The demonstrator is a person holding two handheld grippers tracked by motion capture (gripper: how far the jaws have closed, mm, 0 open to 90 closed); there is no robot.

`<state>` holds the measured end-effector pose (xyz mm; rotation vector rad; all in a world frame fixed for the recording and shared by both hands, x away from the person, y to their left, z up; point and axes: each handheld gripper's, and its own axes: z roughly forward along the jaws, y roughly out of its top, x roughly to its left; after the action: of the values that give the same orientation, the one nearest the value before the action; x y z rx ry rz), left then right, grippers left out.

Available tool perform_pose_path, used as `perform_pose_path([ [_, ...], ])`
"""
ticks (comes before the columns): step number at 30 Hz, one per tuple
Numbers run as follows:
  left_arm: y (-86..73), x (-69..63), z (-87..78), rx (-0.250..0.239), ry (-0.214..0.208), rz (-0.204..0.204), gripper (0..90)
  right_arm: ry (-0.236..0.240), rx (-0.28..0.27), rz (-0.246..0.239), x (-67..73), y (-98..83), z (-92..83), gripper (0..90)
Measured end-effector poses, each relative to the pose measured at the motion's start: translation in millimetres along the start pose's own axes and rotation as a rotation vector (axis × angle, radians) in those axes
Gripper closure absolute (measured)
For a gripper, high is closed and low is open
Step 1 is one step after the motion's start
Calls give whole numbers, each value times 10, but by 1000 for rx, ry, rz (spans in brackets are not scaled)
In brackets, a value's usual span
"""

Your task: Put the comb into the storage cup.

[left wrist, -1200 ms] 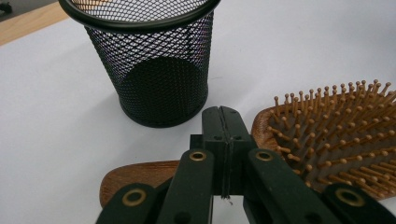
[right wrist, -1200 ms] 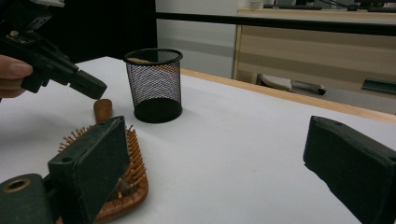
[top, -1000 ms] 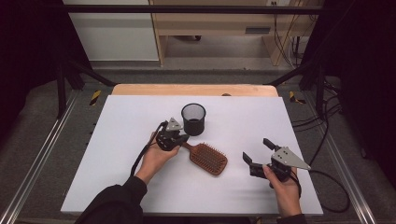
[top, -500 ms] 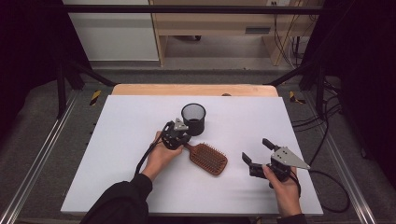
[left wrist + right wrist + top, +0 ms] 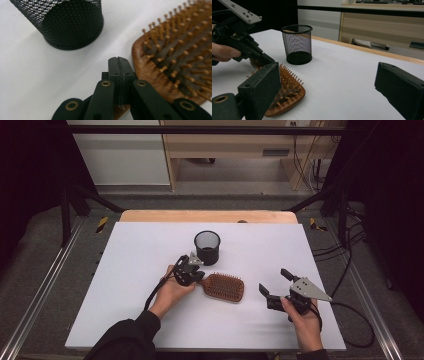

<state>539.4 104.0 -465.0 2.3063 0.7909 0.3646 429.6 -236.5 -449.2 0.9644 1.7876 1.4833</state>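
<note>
hairbrush (image 5: 224, 287) | mesh cup (image 5: 207, 247) | any writing: too small to tell

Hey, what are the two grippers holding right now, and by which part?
The left gripper is shut over the hairbrush at its handle end; whether it pinches the handle cannot be told. The right gripper is open and holds nothing.

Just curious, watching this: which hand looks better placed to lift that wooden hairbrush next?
The left. The left gripper sits at the hairbrush handle, jaws shut beside the mesh cup. The right gripper stands apart, jaws open.
</note>
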Motion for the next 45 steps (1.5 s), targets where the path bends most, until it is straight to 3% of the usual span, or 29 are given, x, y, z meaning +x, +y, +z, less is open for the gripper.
perform_pose_path([
  [17, -35, -23, -26, 15, -13, -9, 900, 5, 14, -3, 11, -6, 2, 62],
  [42, -60, -152, -108, 67, -50, 19, 900, -9, 6, 15, -19, -6, -20, 61],
  [45, -77, -161, -118, 65, -53, 5, 900, -6, 5, 17, -21, -3, -31, 61],
])
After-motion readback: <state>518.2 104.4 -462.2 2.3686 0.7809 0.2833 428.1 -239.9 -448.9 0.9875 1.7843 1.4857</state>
